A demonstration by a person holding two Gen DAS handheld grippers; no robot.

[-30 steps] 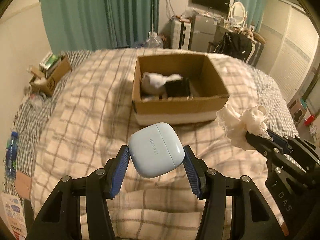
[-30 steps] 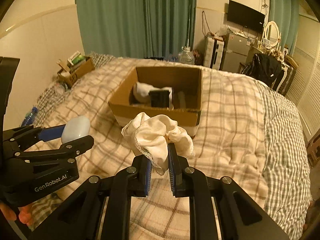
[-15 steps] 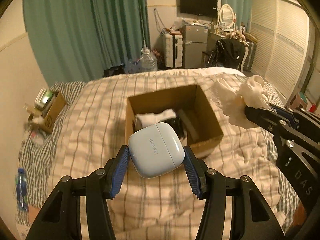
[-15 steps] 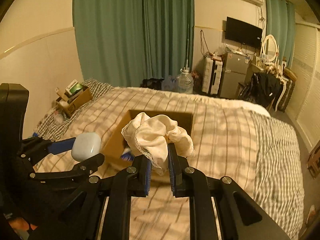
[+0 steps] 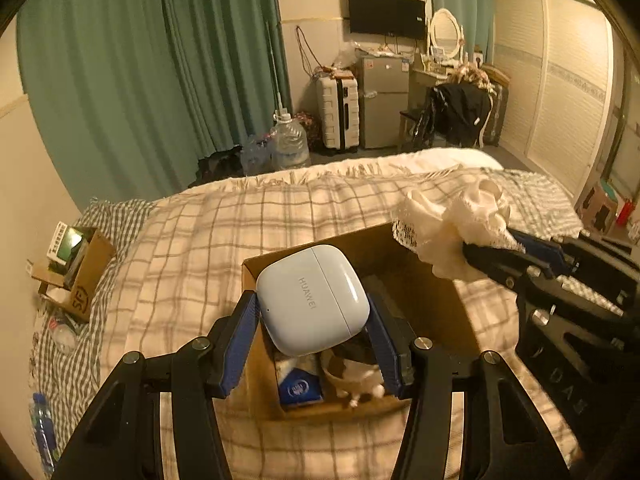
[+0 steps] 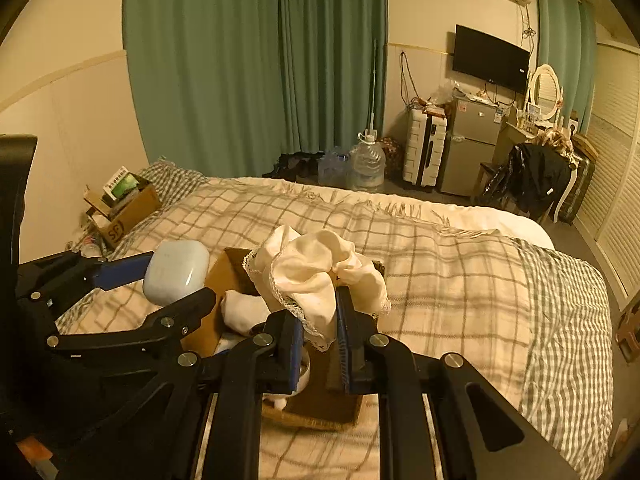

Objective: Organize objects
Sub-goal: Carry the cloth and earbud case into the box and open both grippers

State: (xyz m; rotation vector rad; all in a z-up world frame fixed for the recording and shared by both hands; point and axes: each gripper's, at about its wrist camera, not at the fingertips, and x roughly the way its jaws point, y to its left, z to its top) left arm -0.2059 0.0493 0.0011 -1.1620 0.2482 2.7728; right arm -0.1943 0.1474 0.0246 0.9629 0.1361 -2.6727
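My left gripper (image 5: 314, 320) is shut on a pale blue earbud case (image 5: 312, 298) and holds it over the near left part of an open cardboard box (image 5: 424, 300) on the bed. My right gripper (image 6: 318, 316) is shut on a crumpled white lace-edged cloth (image 6: 316, 270) and holds it above the same box (image 6: 224, 276). The box holds a white cloth (image 6: 244, 312), a blue packet (image 5: 298, 388) and other items, partly hidden. The case also shows in the right wrist view (image 6: 176, 272), and the cloth in the left wrist view (image 5: 456, 228).
The box sits on a checked blanket (image 5: 200, 240) covering the bed. A smaller cardboard box with items (image 5: 74, 268) lies at the bed's left edge. Green curtains, a water jug (image 5: 290, 144), a suitcase and a small fridge stand beyond the bed.
Both grippers have moved forward and now hang over the box, each still holding its object. The box now lies directly beneath them.
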